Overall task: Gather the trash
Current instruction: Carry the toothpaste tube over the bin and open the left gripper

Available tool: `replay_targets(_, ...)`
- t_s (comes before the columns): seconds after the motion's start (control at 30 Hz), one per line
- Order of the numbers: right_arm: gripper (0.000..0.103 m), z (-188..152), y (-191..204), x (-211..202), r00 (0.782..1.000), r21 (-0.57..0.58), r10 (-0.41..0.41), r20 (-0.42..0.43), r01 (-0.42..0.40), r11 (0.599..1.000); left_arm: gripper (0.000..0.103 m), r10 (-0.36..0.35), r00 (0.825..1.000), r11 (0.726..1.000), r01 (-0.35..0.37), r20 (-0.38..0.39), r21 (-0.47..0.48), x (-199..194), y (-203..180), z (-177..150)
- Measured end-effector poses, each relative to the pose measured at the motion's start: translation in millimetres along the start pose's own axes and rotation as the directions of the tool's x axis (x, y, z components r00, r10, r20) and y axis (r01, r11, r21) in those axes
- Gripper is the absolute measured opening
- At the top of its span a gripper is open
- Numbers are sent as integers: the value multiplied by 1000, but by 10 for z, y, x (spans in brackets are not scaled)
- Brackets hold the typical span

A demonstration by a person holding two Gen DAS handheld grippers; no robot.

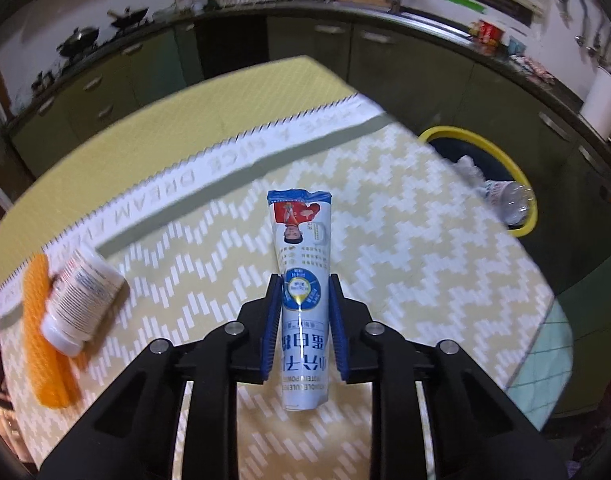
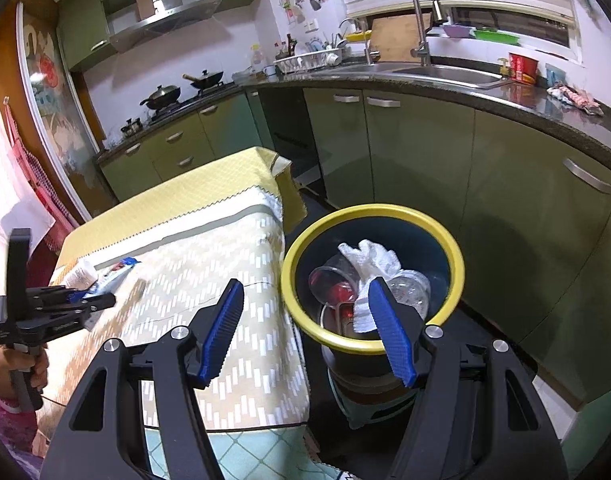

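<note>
My left gripper (image 1: 302, 292) is shut on a white and blue tube (image 1: 301, 256) and holds it above the table; the tube points away from me. The same gripper (image 2: 91, 300) and tube (image 2: 113, 276) show at the left of the right wrist view. A white pill bottle (image 1: 79, 300) lies on an orange cloth (image 1: 45, 336) at the table's left. The yellow-rimmed trash bin (image 2: 371, 206) stands past the table's right edge and holds crumpled tissue (image 2: 371, 260), a plastic bottle and a clear cup. My right gripper (image 2: 309, 308) is open and empty over the bin's near rim.
The table (image 1: 425, 220) wears a yellow and white zigzag cloth. Green kitchen cabinets (image 2: 425, 152) with a dark counter, sink and stove run behind. The bin also shows in the left wrist view (image 1: 505, 160). Tiled floor lies below the table's right edge.
</note>
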State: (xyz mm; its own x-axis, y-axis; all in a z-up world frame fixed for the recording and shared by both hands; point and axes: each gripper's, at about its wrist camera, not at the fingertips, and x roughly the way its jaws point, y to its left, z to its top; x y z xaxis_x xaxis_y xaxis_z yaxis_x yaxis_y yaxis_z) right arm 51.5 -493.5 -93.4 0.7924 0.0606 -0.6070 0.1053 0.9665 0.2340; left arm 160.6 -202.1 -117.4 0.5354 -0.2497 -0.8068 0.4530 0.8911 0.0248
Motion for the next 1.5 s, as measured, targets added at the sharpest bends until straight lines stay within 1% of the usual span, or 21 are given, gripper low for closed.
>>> replay_targets(0.07,65,-3,-50,-57,1000,8,-13,8,13,1000,22,-15,1000,1000,15,21,20,-110,-68,60)
replay_targets(0.17,66,-47,-172,-154,999,23,-48,13,48,999,22,-63,997,997,61,43,53,-258,-209,189)
replay_targets(0.3,66,-135,-390,-253,996,56,-93,8,92,994,22,-136,990,985,130,46,115,-311,-494,424)
replay_targets(0.37,66,-185,-525,-291,994,81,-107,5,106,991,22,-183,983,974,177,29,144,-263,-682,573)
replay_targets(0.4,66,-208,-591,-310,994,95,-113,4,112,989,22,-209,978,965,203,20,164,-219,-808,667)
replay_targets(0.5,66,-279,-799,-341,992,144,-127,0,126,982,22,-248,969,947,242,5,210,-94,-1098,850)
replay_targets(0.6,66,-335,-958,-328,991,176,-134,-9,133,975,22,-297,954,923,295,-29,247,138,-1454,1069)
replay_targets(0.67,66,-373,-1035,-308,991,191,-134,-15,134,972,22,-312,949,913,313,-47,263,276,-1630,1169)
replay_targets(0.73,66,-398,-1094,-279,991,202,-133,-22,135,970,22,-309,949,908,313,-61,278,455,-1821,1257)
replay_targets(0.87,66,-434,-1194,-217,990,220,-135,-39,140,965,24,-305,948,906,317,-89,280,767,-2038,1364)
replay_targets(0.93,66,-450,-1234,-191,989,230,-140,-48,148,962,25,-310,945,901,327,-104,284,920,-2118,1387)
replay_targets(0.97,66,-450,-1241,-181,988,233,-143,-51,151,961,25,-308,945,903,325,-106,280,989,-2136,1406)
replay_targets(1.03,67,-451,-1258,-159,987,240,-147,-59,157,958,30,-301,947,907,321,-117,273,1141,-2196,1441)
replay_targets(1.1,70,-453,-1245,-160,987,240,-147,-61,158,958,44,-301,946,908,322,-117,267,1219,-2191,1466)
replay_targets(1.17,70,-445,-1217,-168,987,234,-146,-59,156,960,50,-301,948,911,317,-98,264,1201,-2160,1466)
replay_targets(1.23,70,-438,-1181,-184,987,227,-147,-57,156,961,50,-324,943,907,333,-77,256,1084,-2069,1439)
replay_targets(1.27,70,-434,-1164,-187,988,224,-147,-56,156,962,52,-328,943,908,332,-62,256,998,-2024,1410)
replay_targets(1.4,70,-415,-1083,-171,989,211,-135,-52,143,967,65,-322,945,919,297,60,260,457,-1671,1233)
replay_targets(1.5,70,-401,-966,-130,992,187,-116,-55,125,974,71,-330,936,924,292,126,248,97,-1402,1039)
